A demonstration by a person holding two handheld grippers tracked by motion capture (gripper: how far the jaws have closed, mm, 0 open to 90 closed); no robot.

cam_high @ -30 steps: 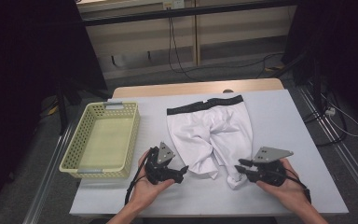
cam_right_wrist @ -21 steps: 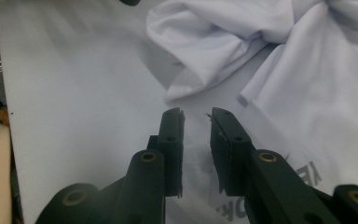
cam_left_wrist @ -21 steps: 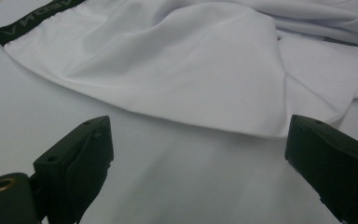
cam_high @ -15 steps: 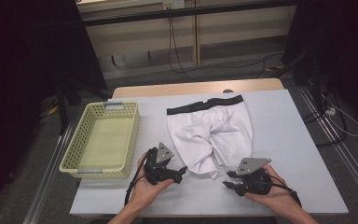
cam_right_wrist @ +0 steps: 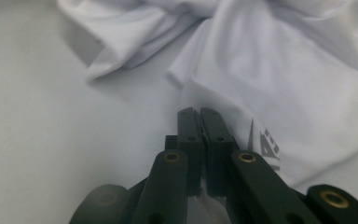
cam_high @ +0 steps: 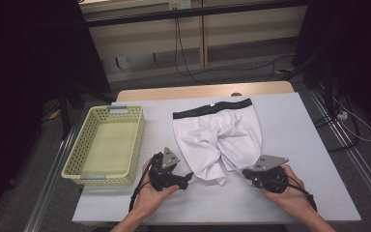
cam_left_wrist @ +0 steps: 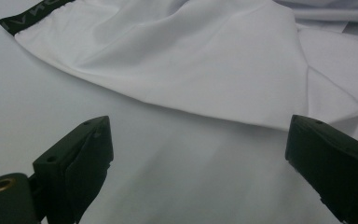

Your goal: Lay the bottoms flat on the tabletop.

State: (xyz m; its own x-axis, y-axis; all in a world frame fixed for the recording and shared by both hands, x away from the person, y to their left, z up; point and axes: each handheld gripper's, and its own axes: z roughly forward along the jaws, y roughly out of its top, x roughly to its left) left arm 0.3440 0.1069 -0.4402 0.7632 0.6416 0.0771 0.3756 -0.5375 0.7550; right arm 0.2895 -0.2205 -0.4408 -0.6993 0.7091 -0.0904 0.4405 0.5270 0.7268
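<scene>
We have the white shorts (cam_high: pixel 217 140) spread mid-tabletop; our right hand-held gripper (cam_high: pixel 248 172) clenches the hem at five o'clock, the left hand-held gripper (cam_high: pixel 189 177) gapes released. Next, we judge: grip the seven o'clock hem.

A pale grey table (cam_high: pixel 314 145) carries white shorts (cam_high: pixel 217 140) with a black waistband, spread flat beside a yellow-green perforated basket (cam_high: pixel 107 145).

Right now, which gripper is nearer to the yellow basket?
Left. The left gripper is just beside the near right corner of the yellow basket, jaws open. The right gripper is far across the white shorts, shut at their hem.
</scene>
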